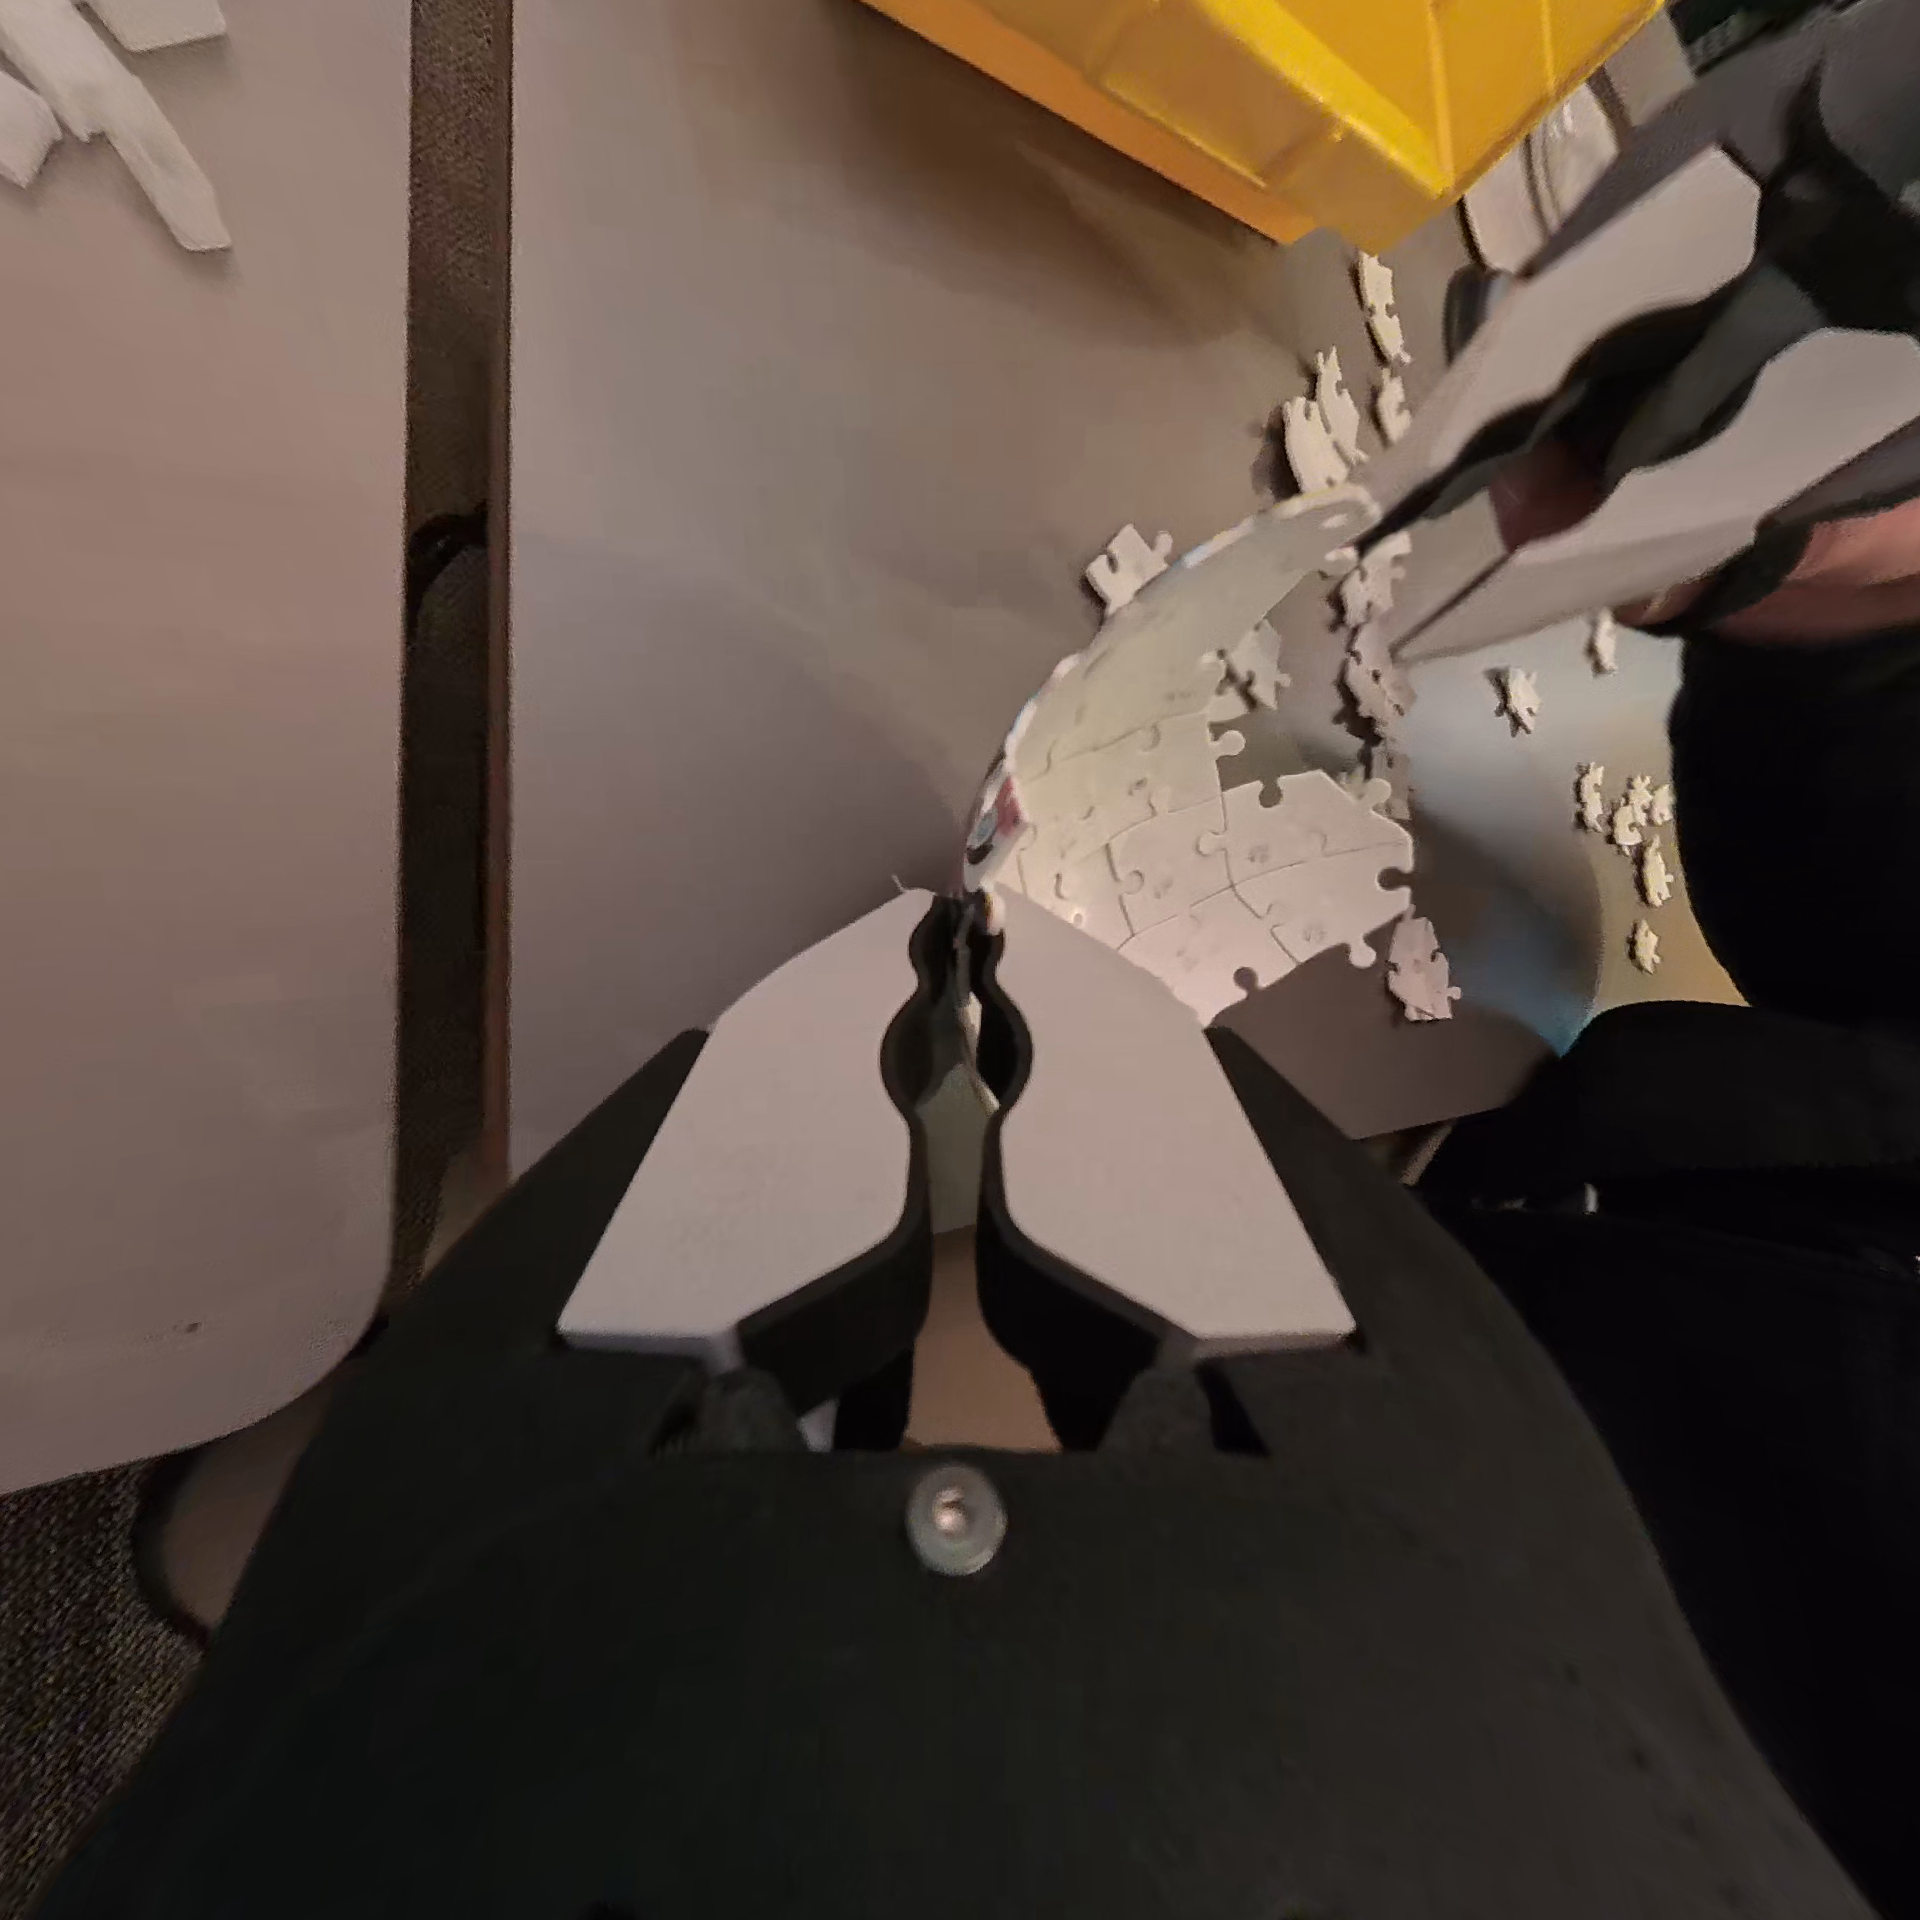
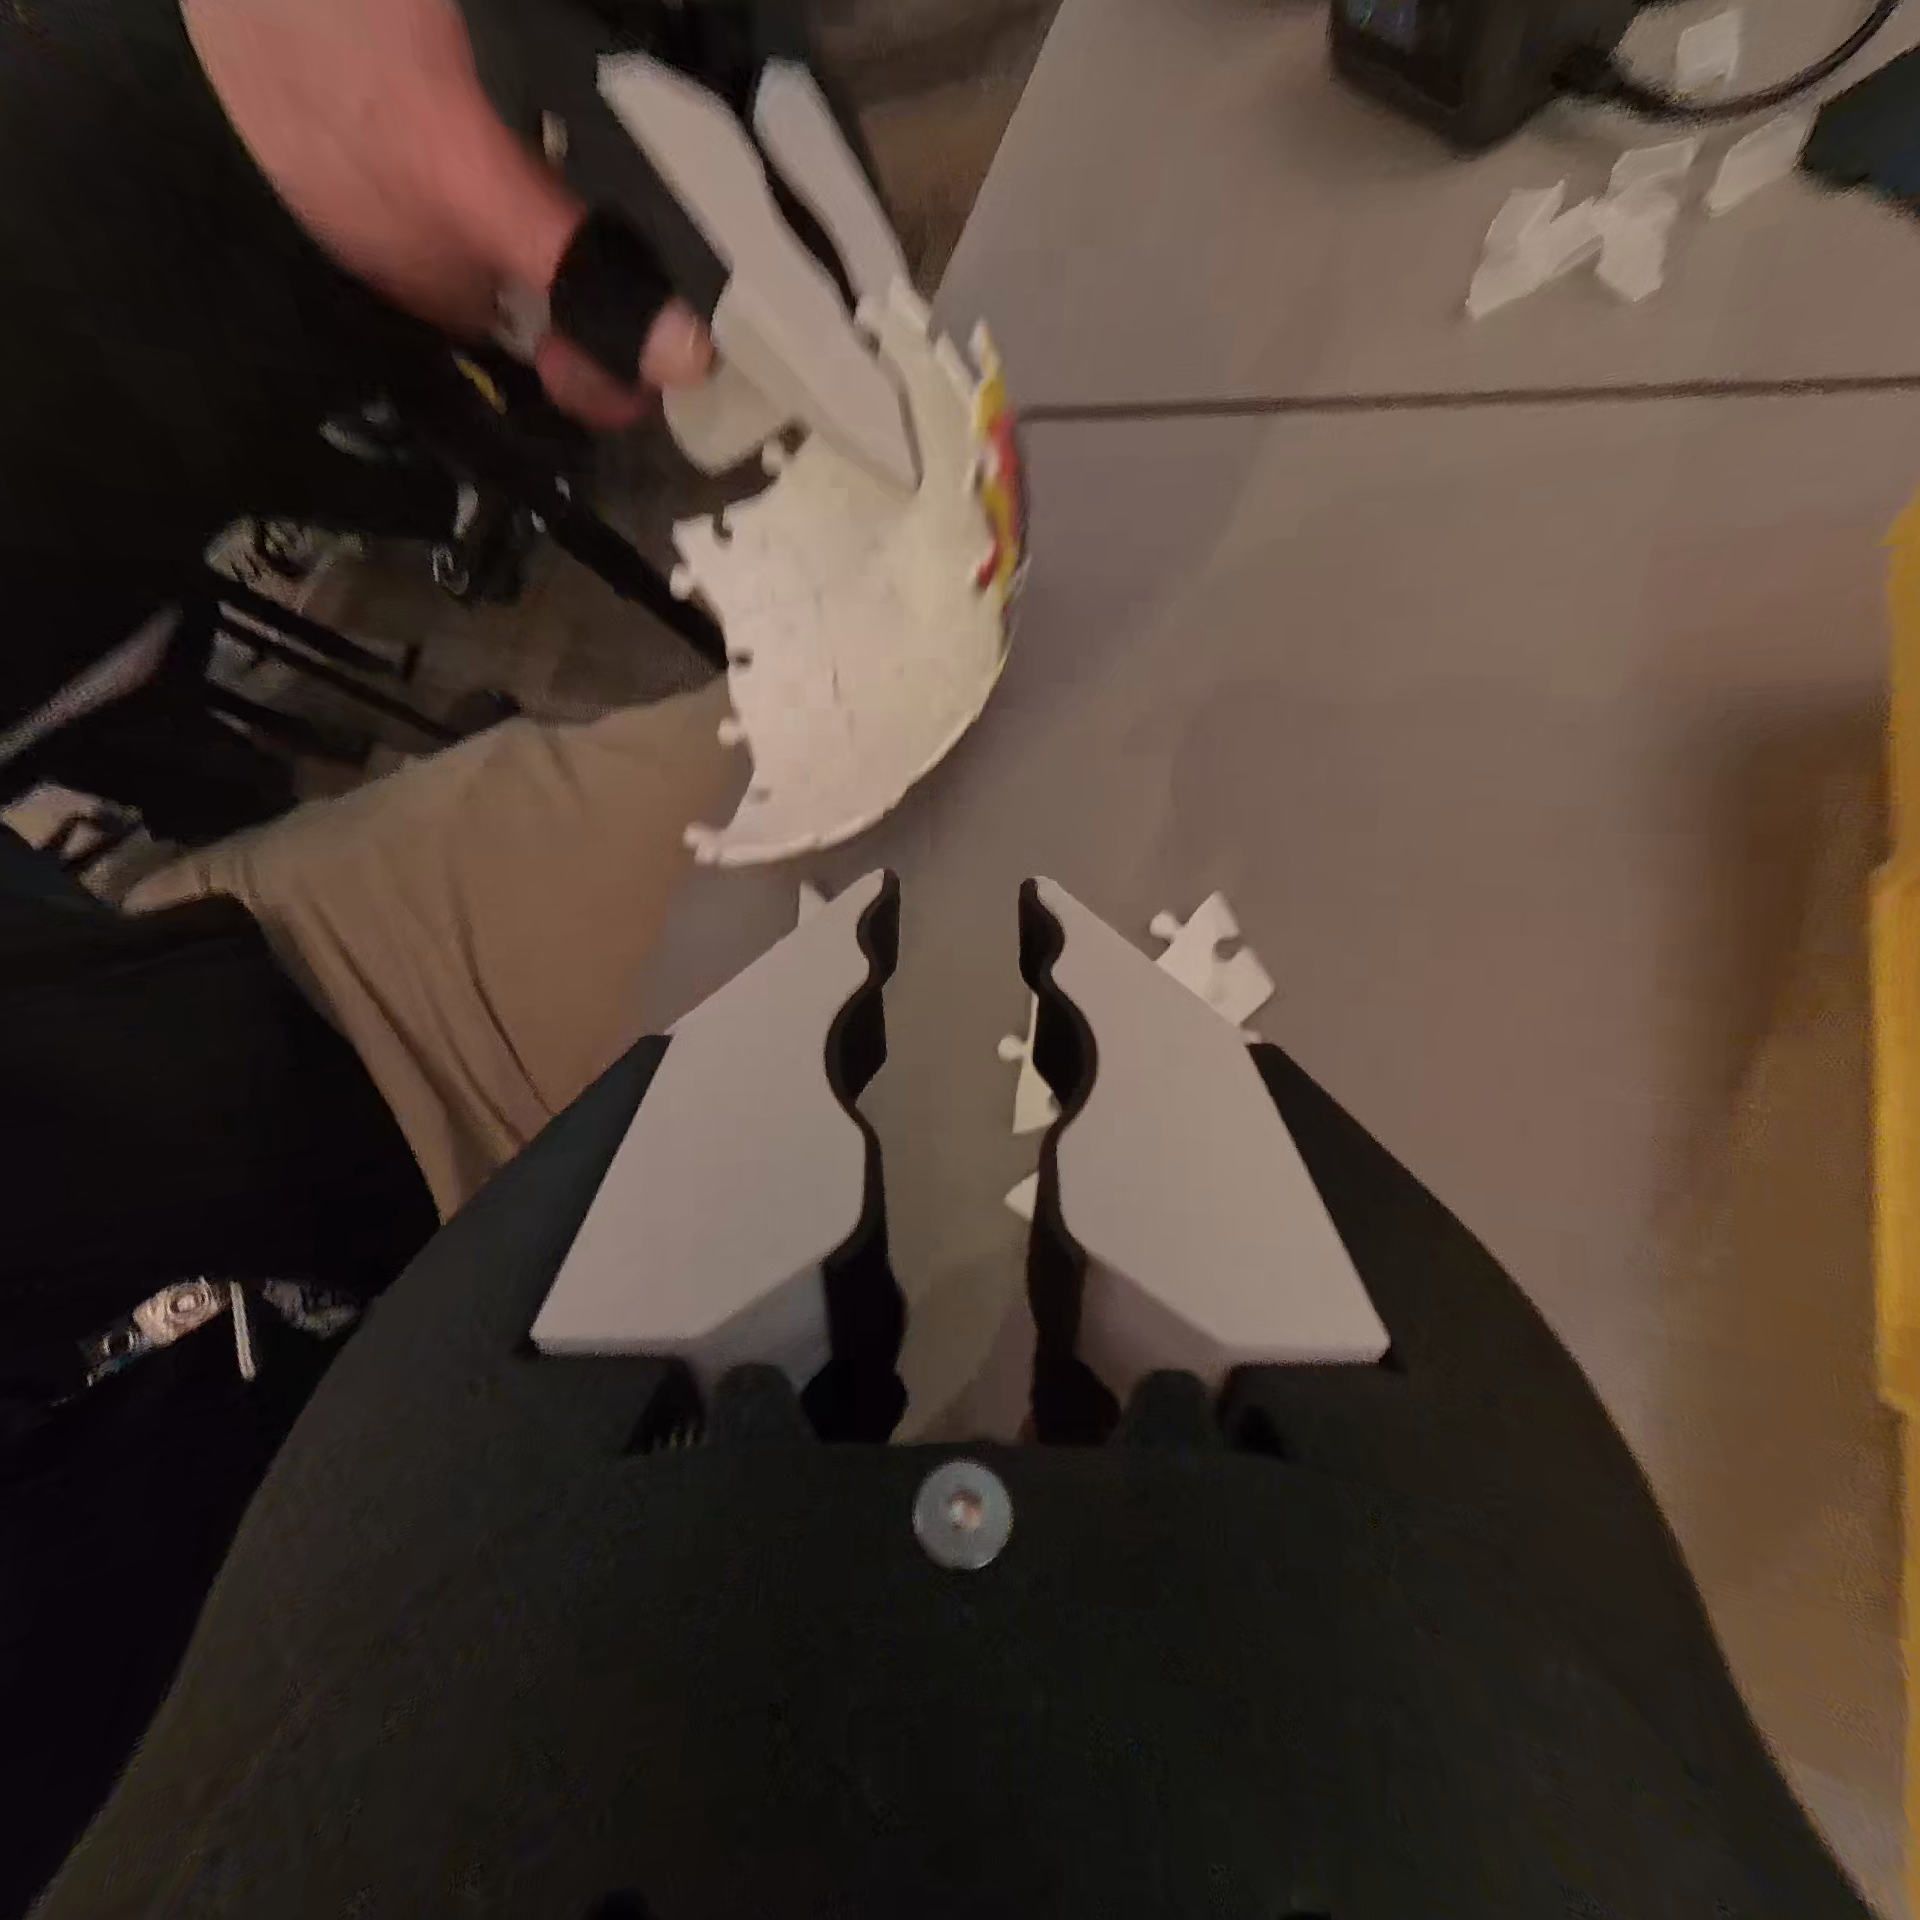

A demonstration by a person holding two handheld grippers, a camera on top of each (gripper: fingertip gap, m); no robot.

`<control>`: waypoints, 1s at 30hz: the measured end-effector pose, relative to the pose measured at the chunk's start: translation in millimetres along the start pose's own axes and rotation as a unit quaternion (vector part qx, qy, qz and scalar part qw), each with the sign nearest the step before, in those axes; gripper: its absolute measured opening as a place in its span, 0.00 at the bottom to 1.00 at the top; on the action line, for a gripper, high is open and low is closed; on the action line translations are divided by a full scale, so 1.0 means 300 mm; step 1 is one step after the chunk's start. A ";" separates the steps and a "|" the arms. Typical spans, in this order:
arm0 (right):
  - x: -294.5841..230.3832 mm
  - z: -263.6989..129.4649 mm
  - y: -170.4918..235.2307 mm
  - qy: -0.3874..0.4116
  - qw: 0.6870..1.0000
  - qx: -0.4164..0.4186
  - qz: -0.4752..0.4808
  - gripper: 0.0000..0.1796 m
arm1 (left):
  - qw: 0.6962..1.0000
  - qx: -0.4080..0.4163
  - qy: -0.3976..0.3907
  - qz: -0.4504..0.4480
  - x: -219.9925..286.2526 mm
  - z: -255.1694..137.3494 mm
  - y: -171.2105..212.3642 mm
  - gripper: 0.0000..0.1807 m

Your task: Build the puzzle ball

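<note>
The partly built puzzle ball (image 1: 1174, 810) is a curved white shell of joined pieces, with colour print on its outer side. My left gripper (image 1: 956, 920) is shut on the shell's lower rim, and a thin edge runs between its pads. The right wrist view shows the same grip, with the left gripper (image 2: 902, 462) clamped on the shell (image 2: 862, 644). My right gripper (image 2: 958, 899) is open with only bare table between its fingers, just short of the shell's near rim. In the left wrist view the right gripper (image 1: 1387, 582) stands open by the shell's upper rim.
Several loose white pieces (image 1: 1320, 436) lie on the grey table (image 1: 727, 520) around the shell, and one piece (image 2: 1216, 961) lies beside my right finger. A yellow bin (image 1: 1299, 94) stands at the back. A seam (image 1: 457, 520) splits the table. White scraps (image 2: 1590, 229) lie beyond. Some 12 centimetres of space lies between my two pairs of fingers.
</note>
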State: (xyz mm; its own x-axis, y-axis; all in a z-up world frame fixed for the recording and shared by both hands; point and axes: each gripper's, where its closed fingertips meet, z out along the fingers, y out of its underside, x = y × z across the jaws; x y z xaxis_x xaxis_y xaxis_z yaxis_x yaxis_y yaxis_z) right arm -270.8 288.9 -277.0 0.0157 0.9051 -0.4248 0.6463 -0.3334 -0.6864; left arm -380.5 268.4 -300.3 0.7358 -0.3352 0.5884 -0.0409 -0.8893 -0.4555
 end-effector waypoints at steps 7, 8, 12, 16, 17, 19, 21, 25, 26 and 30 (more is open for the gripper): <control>-0.132 0.150 0.205 -0.001 0.987 -0.132 -0.088 0.21 | 1.000 -0.004 -0.014 0.002 -0.048 -0.057 0.006 0.01; -0.141 0.174 0.219 0.006 0.984 -0.145 -0.104 0.20 | 1.000 -0.004 -0.014 0.002 -0.049 -0.061 0.010 0.01; -0.134 0.210 0.210 0.045 0.975 -0.159 -0.150 0.12 | 1.000 0.001 -0.011 0.000 -0.053 -0.068 0.027 0.01; -0.121 0.200 0.220 0.066 0.971 -0.165 -0.159 0.03 | 1.000 0.003 -0.005 0.002 -0.050 -0.066 0.046 0.01; -0.121 0.193 0.224 0.068 0.971 -0.164 -0.158 0.00 | 1.000 0.004 -0.002 0.001 -0.049 -0.066 0.049 0.01; -0.127 0.177 0.242 0.069 0.973 -0.162 -0.151 0.00 | 1.000 0.007 -0.002 0.000 -0.052 -0.068 0.053 0.01; -0.133 0.155 0.265 0.074 0.973 -0.164 -0.143 0.00 | 1.000 0.011 0.004 -0.001 -0.049 -0.067 0.053 0.01; -0.132 0.102 0.310 0.095 0.971 -0.178 -0.131 0.00 | 1.000 0.004 0.012 0.005 -0.038 -0.049 0.065 0.01; -0.136 0.091 0.322 0.097 0.971 -0.179 -0.126 0.00 | 1.000 0.000 0.014 0.009 -0.033 -0.042 0.068 0.01; -0.155 0.050 0.359 0.096 0.974 -0.173 -0.112 0.00 | 0.999 -0.029 0.030 0.029 0.000 -0.013 0.083 0.01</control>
State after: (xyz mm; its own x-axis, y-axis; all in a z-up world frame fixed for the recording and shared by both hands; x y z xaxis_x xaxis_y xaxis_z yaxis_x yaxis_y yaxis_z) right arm -213.3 206.9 -339.9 -0.0343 0.9885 -0.1470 0.8677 -0.0435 -0.4952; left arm -384.1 245.2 -309.1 0.6894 -0.4034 0.6017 -0.1231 -0.8838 -0.4514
